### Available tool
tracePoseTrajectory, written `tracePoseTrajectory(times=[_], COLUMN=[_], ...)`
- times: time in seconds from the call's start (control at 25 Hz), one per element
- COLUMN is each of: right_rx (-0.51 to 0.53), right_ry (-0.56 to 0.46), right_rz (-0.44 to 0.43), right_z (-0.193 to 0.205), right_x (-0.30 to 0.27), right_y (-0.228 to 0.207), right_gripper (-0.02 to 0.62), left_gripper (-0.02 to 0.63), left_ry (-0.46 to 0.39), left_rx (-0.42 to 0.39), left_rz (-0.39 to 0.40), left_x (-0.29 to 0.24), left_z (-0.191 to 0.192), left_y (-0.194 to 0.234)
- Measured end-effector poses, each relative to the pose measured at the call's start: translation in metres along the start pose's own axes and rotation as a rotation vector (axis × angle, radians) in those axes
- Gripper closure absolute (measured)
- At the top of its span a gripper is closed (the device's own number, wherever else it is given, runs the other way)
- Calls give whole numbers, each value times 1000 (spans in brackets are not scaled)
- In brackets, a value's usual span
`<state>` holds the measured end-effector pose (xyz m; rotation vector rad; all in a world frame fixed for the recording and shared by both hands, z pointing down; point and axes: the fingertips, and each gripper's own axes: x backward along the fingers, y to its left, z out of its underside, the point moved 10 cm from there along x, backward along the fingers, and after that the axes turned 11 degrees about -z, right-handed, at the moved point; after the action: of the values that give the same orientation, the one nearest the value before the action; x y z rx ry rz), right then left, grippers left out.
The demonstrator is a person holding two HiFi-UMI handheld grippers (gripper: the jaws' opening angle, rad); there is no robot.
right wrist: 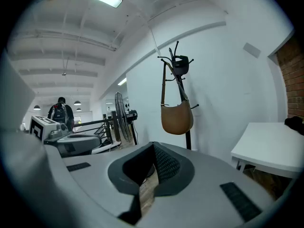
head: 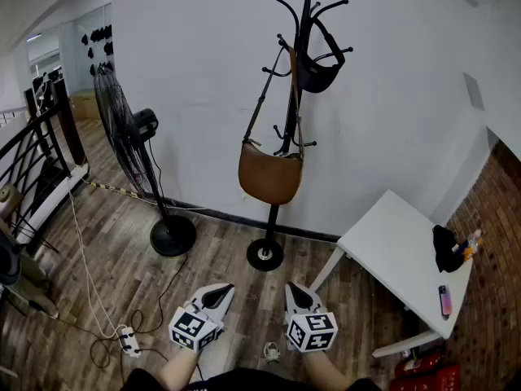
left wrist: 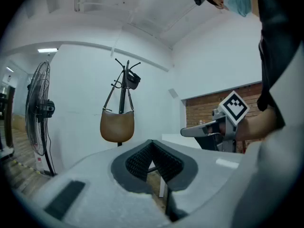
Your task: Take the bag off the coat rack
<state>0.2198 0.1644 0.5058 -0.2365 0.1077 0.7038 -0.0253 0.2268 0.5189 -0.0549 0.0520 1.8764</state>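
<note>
Brown bag [head: 270, 173] hangs long-axis vertical on the coat rack [head: 272, 222], well ahead of both shut, empty jaws; right hand-held gripper [head: 298, 294] looks slightly nearer than left hand-held gripper [head: 217, 295].

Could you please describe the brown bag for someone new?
Against the wall, a black coat rack stands between a floor fan and a white table. The brown bag hangs low on it by a long strap; the only other bag, near the top, is small and black.
</note>
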Motion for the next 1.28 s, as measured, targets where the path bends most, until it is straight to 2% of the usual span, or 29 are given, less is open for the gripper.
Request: tracePoseTrajectory(times=[0.16, 0.32, 0.4, 0.44, 0.52, 0.72, 1.16, 1.28], right_rx=[-39, -13, -2, 3, 15, 29, 84, 77], right_ry=[-15, -28, -31, -30, -26, -21, -32, -47], right_rz=[-12, 14, 16, 16, 14, -12, -123, -130], right_z=[-4, -12, -17, -21, -27, -42, -78, -86], right_x=[-11, -23, -31, -36, -45, -69, -108, -119], right_y=[-19, -41, -54, -61, -75, -111, -174, -187], right_gripper=[597, 585, 555, 527, 478, 421, 410, 410], left_gripper=[600, 600, 456, 449, 449, 421, 403, 403], left_ry=[-21, -25, -21, -24, -30, -35, -54, -51], left_rx=[5, 0, 20, 21, 18, 24, 39, 31], left_rz=[7, -31, -38, -39, -49, -105, -209, -218], left_x=[-21, -43, -55, -62, -75, -107, -173, -188], left_z=[-4, -7, -8, -9, -12, -16, -21, -22], left_y=[4, 10, 13, 14, 17, 21, 26, 32])
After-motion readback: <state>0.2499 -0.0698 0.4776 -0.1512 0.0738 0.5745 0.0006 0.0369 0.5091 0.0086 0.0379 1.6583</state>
